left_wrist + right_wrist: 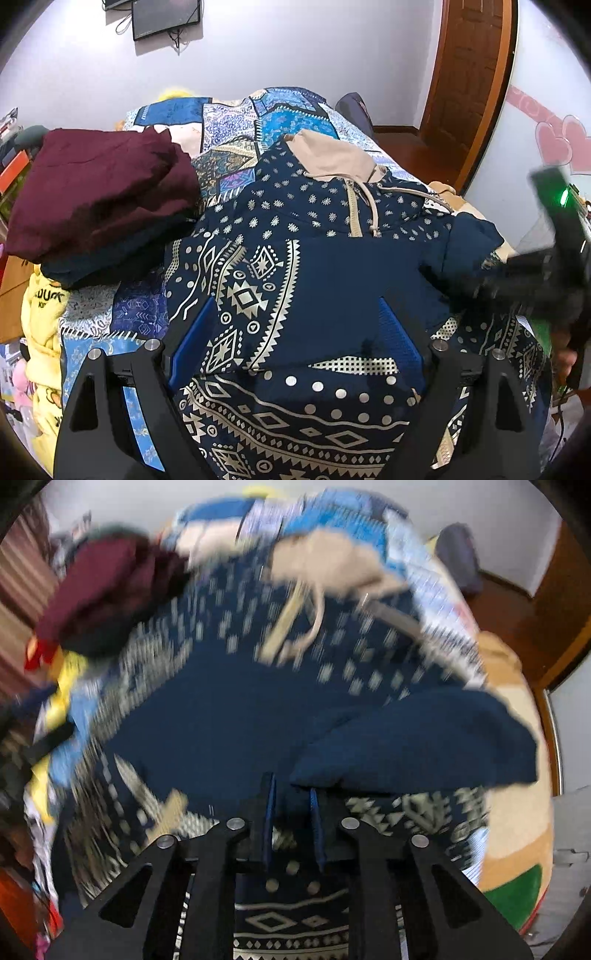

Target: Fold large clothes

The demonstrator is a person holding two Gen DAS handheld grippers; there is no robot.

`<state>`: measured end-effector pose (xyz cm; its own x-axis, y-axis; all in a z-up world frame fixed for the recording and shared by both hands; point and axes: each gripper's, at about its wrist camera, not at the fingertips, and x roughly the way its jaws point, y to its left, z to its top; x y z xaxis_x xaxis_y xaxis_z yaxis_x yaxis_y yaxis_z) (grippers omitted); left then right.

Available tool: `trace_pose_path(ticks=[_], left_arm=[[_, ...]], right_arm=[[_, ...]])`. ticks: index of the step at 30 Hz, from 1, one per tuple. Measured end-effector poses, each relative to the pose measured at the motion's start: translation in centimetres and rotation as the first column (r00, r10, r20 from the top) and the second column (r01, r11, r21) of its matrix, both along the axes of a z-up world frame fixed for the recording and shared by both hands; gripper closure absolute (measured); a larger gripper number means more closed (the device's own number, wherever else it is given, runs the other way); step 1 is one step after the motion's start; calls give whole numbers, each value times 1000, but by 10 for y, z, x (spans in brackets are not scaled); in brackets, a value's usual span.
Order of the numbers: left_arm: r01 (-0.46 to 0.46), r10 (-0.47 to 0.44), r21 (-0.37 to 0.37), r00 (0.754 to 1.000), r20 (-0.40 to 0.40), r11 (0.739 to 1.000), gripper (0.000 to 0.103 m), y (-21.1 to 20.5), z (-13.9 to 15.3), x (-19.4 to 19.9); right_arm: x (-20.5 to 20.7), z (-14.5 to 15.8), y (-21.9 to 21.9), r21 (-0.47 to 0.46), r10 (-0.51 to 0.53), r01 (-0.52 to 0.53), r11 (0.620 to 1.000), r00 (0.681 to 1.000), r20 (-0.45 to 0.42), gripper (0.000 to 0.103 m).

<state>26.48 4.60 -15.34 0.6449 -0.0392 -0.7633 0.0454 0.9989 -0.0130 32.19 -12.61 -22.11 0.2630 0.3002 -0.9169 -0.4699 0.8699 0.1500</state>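
Both grippers over the hoodie

My left gripper gapes wide, nothing clamped; my right gripper stands slightly parted, sleeve just ahead, unpinched.

The room has pale lilac-white walls, and a dark flat screen with hanging cables is fixed high on the far wall. At the right there is a brown wooden door with a reddish wooden floor before it, and pink heart stickers are on the near wall. A bed is covered with a blue patchwork bedspread.
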Motion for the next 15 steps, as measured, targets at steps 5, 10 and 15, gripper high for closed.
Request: trace_pose_path(ticks=[5, 10, 15], left_arm=[[-1, 1, -15, 1000, -6, 1000, 16, -1, 2, 4], [40, -40, -10, 999, 5, 999, 16, -21, 12, 17], [138, -138, -7, 990, 10, 990, 16, -66, 26, 41]], right_arm=[[-18, 15, -15, -25, 7, -5, 1000, 997, 77, 80], [-31, 67, -61, 71, -88, 73, 995, 963, 253, 31], [-31, 85, -117, 88, -246, 230, 969, 913, 326, 31]])
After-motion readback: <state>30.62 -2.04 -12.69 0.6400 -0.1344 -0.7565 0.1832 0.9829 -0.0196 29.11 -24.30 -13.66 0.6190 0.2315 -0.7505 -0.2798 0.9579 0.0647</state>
